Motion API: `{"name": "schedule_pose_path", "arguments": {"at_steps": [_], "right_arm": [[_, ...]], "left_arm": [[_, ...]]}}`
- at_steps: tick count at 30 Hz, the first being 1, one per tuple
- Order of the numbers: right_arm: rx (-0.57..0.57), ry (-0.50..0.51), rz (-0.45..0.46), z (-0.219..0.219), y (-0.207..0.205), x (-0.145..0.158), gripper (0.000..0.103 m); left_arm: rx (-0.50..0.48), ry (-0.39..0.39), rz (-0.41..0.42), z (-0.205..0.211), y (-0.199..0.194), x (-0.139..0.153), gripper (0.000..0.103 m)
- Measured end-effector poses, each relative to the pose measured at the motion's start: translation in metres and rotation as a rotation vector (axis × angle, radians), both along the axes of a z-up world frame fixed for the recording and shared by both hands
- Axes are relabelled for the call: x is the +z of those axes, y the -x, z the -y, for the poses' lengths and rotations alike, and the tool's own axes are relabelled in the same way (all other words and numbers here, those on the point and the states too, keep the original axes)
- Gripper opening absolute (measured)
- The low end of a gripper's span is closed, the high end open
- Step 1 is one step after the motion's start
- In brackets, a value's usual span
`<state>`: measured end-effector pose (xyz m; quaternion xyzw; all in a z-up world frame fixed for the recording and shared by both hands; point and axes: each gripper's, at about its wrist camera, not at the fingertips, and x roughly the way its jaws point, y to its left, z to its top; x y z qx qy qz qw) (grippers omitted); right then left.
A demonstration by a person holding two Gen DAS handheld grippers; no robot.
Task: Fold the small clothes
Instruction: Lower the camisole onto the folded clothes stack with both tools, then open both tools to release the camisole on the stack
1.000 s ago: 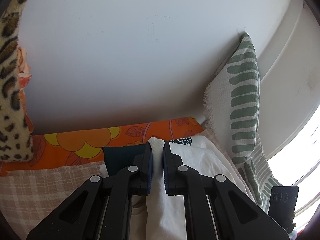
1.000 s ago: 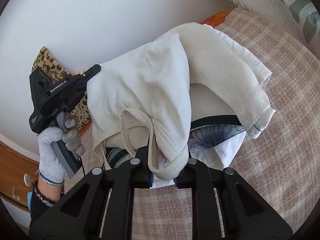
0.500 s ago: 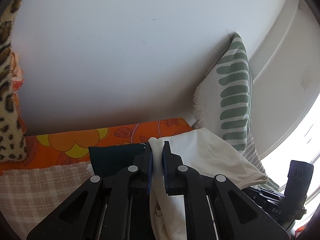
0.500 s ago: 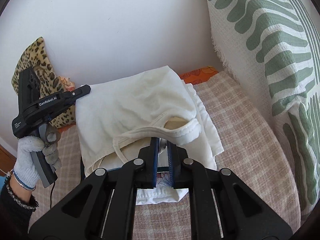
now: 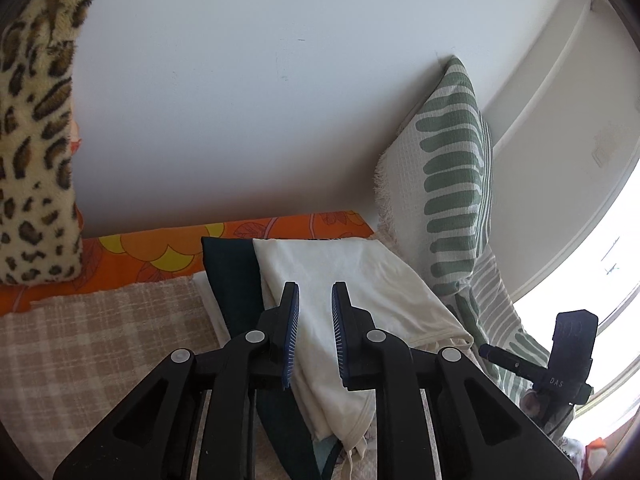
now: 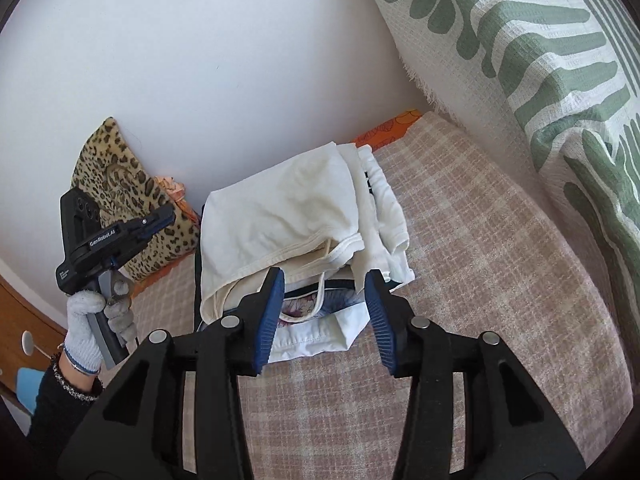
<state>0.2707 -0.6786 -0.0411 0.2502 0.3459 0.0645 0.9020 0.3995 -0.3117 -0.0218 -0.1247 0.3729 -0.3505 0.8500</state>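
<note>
A folded cream garment lies on top of a small stack of clothes on the bed. Under it I see a dark teal piece, a white garment, a floral print piece and a white item at the bottom. My left gripper hovers over the cream cloth with its jaws opening and nothing pinched. My right gripper stands at the stack's near edge, jaws opening wide, pads off the cloth. A gloved hand holds the left gripper left of the stack.
The stack sits on a pink checked blanket over an orange flowered sheet. A leopard cushion leans on the white wall at left. A green-striped white cushion stands at right. A wooden drawer front is at far left.
Both grippers held the cream garment up; both have let it go and drawn back. It now lies flat on the stack, and both jaws have parted.
</note>
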Motion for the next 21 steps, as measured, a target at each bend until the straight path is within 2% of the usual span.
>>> {"name": "schedule_pose_path", "arguments": {"at_steps": [3,5,9,11,12,13,14,16,17,18,20,21], "right_arm": [[-0.044,-0.016,-0.006,0.009,-0.015,0.006,0.046],[-0.047,0.018,-0.027,0.003,-0.030,0.008,0.046],[-0.049,0.104,-0.130,-0.014,-0.063,0.000,0.046],[-0.046,0.094,-0.175,-0.019,-0.075,-0.008,0.045],[-0.045,0.069,-0.179,-0.020,-0.077,-0.011,0.040],[-0.041,0.024,-0.172,-0.019,-0.077,-0.013,0.021],[-0.030,-0.043,-0.166,-0.017,-0.077,-0.014,0.014],[0.026,-0.247,-0.105,-0.009,-0.072,-0.014,0.011],[0.031,-0.318,-0.085,-0.005,-0.069,-0.015,0.011],[0.026,-0.361,-0.079,-0.001,-0.067,-0.020,0.011],[0.015,-0.449,-0.109,0.007,-0.065,-0.041,0.011],[-0.008,-0.431,-0.153,0.009,-0.065,-0.052,0.011]], "left_arm": [[-0.029,0.015,-0.058,0.002,0.009,-0.012,0.016],[-0.047,0.009,-0.079,0.008,0.014,-0.019,0.021],[-0.075,-0.011,-0.117,0.022,0.019,-0.031,0.025],[-0.081,-0.026,-0.138,0.029,0.021,-0.037,0.027],[-0.083,-0.037,-0.142,0.032,0.021,-0.040,0.027],[-0.085,-0.042,-0.145,0.034,0.022,-0.042,0.027],[-0.092,-0.042,-0.140,0.035,0.023,-0.043,0.027],[-0.092,-0.075,-0.099,0.038,0.025,-0.042,0.025],[-0.095,-0.092,-0.086,0.039,0.026,-0.042,0.019],[-0.095,-0.099,-0.085,0.039,0.026,-0.043,0.009],[-0.093,-0.104,-0.092,0.035,0.025,-0.045,0.007],[-0.088,-0.106,-0.093,0.034,0.024,-0.045,0.007]]}}
